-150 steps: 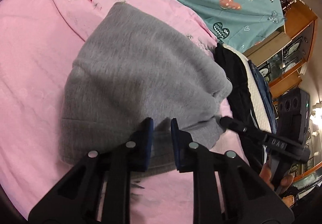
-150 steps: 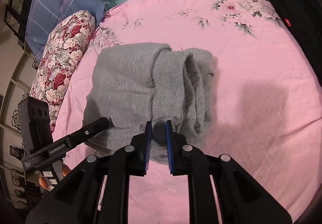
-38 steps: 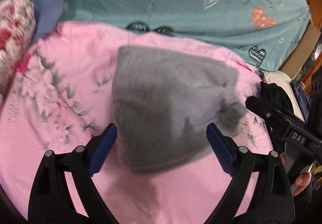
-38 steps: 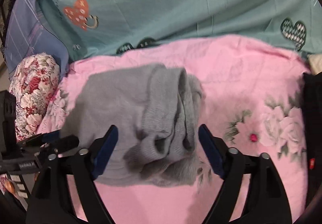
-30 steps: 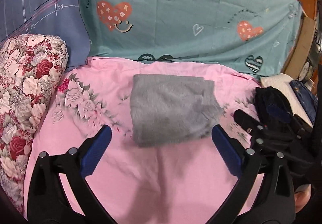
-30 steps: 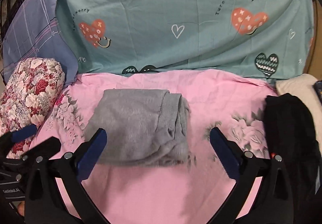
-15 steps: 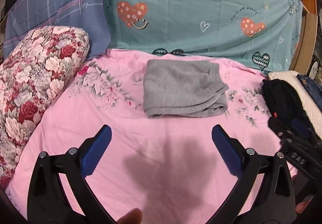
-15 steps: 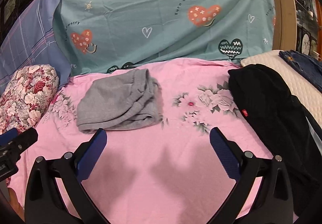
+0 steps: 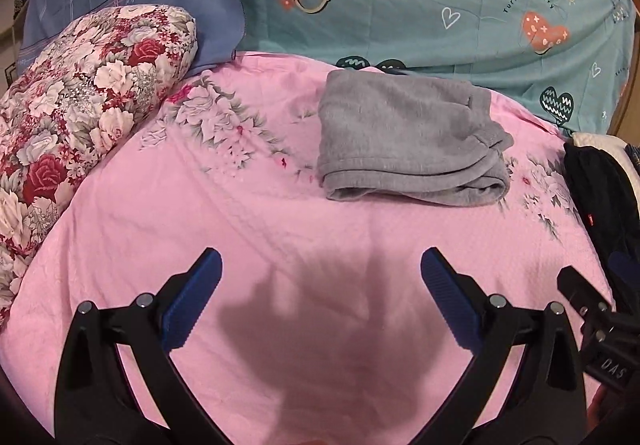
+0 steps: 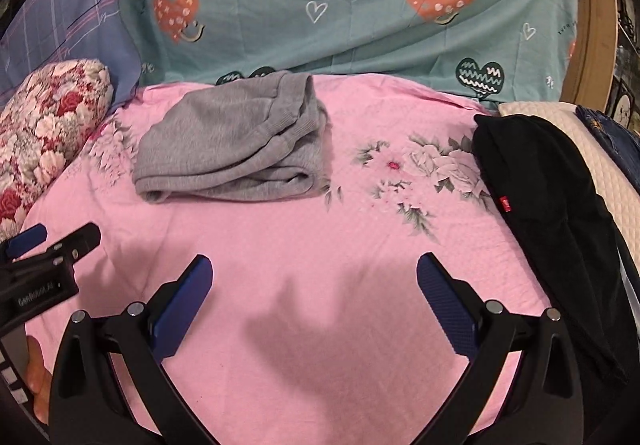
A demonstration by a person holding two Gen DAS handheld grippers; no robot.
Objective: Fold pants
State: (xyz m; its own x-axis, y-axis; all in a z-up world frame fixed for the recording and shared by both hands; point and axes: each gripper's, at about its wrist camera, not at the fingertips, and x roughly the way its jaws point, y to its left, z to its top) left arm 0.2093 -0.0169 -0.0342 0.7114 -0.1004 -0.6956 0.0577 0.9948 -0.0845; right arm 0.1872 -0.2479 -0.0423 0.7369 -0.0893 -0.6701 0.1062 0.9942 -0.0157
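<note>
Here folded pants [image 9: 408,141] lie near the sheet [image 9: 280,229] edge, both grippers apart.

Both wrist views look forward and down over the bed [image 9: 280,229], well back from the pants [image 9: 404,141] [image 10: 232,149], which both share.

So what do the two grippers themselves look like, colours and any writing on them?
Both are alike: the left gripper and right gripper have matte black plastic frames that fork into two arms, silver rivets at the joints, and ribbed dark blue pads on the inner finger faces. White lettering shows on the bodies: "DAS" on the right one, "GenRobot.AI" on the left. No cables or sleeves visible.
</note>
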